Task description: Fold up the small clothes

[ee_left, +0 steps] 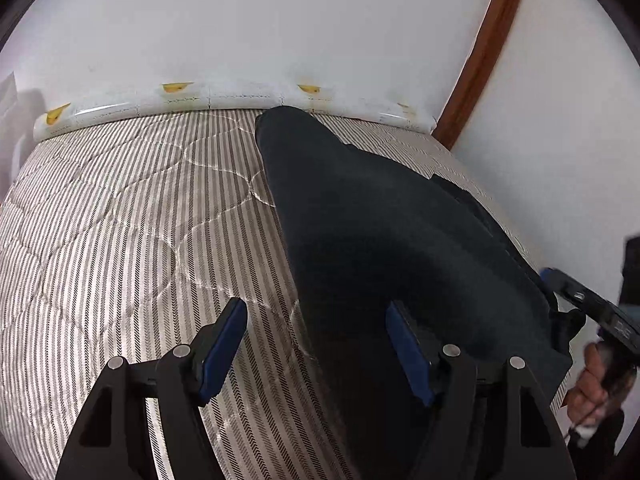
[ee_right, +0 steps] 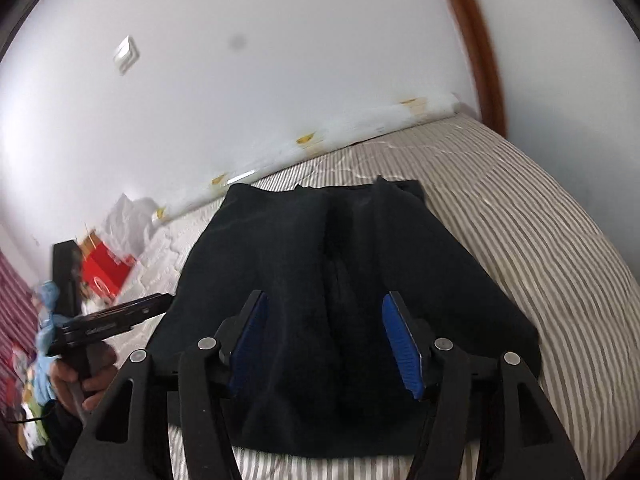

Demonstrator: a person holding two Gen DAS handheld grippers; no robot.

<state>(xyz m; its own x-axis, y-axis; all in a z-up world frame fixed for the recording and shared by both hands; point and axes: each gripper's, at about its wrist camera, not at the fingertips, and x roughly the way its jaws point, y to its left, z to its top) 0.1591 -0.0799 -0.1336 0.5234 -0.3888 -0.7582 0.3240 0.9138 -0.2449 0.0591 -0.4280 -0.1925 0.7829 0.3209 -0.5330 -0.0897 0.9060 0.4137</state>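
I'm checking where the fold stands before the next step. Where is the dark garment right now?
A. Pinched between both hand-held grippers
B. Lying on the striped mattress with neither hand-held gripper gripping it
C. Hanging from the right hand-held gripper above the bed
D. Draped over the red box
B: the dark garment lies on the striped mattress, and the right hand-held gripper and left hand-held gripper both stand open.

A quilted mattress [ee_left: 120, 220] in grey-and-white stripes carried everything. A dark navy, soft fabric garment [ee_right: 320, 264] lay flat on it, folded with a crease down its middle. Along the far edge, against the white wall, sat a long white roll with yellow marks [ee_left: 224, 98]. Near the left end lay a red box [ee_right: 106, 272] beside crumpled white plastic [ee_right: 128, 216].
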